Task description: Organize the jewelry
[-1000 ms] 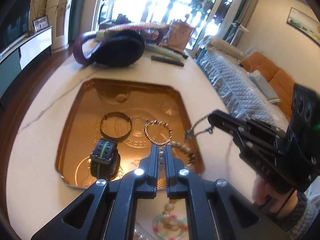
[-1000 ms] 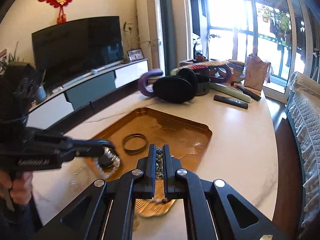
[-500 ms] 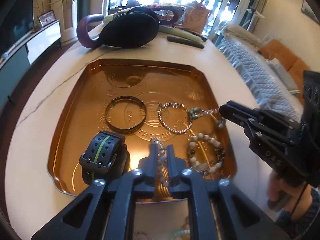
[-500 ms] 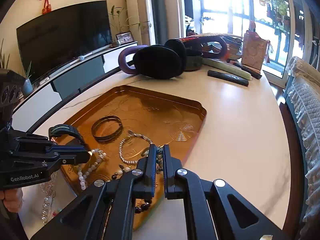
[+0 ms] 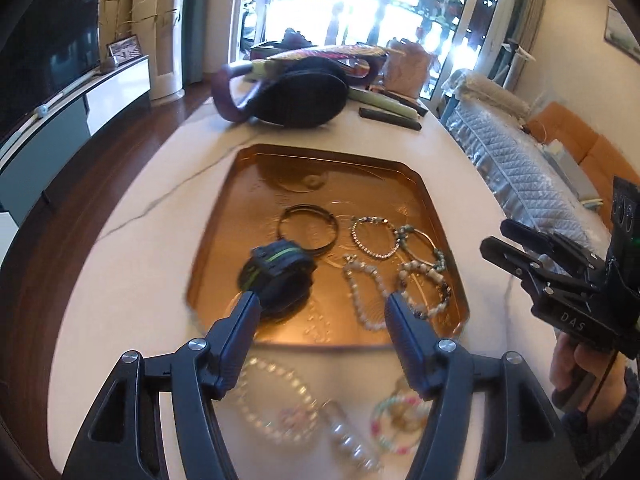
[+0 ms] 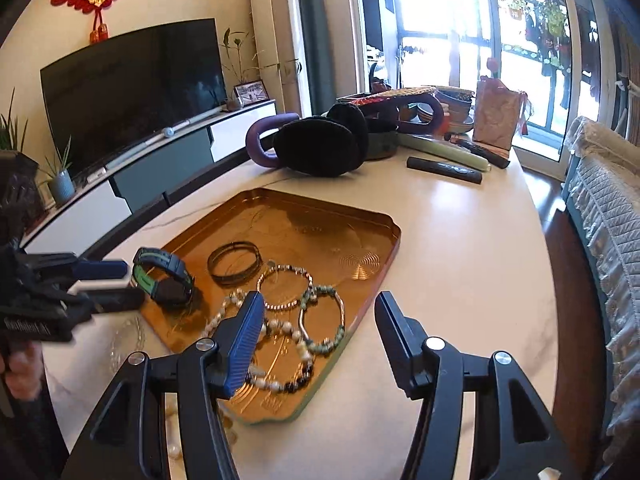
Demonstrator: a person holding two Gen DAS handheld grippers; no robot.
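- shallow copper-coloured metal tray [image 5: 432, 216]: rigid landmark, holds most jewelry.
- black watch with green stripe [image 5: 278, 276], tray's near-left: springy strap, grip there.
- loose pearl bead strands [image 5: 276, 396], off tray's near edge: light, limp, slippery; pinch mid-strand.
- left gripper [image 5: 322, 308], right gripper [image 6: 318, 316]: both spread, empty.

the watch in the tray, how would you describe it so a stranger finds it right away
Look at the copper tray on the white table. At its near left corner sits the watch: a chunky black strap with a green stripe, standing up on edge, while the bangle and bead bracelets lie flat.
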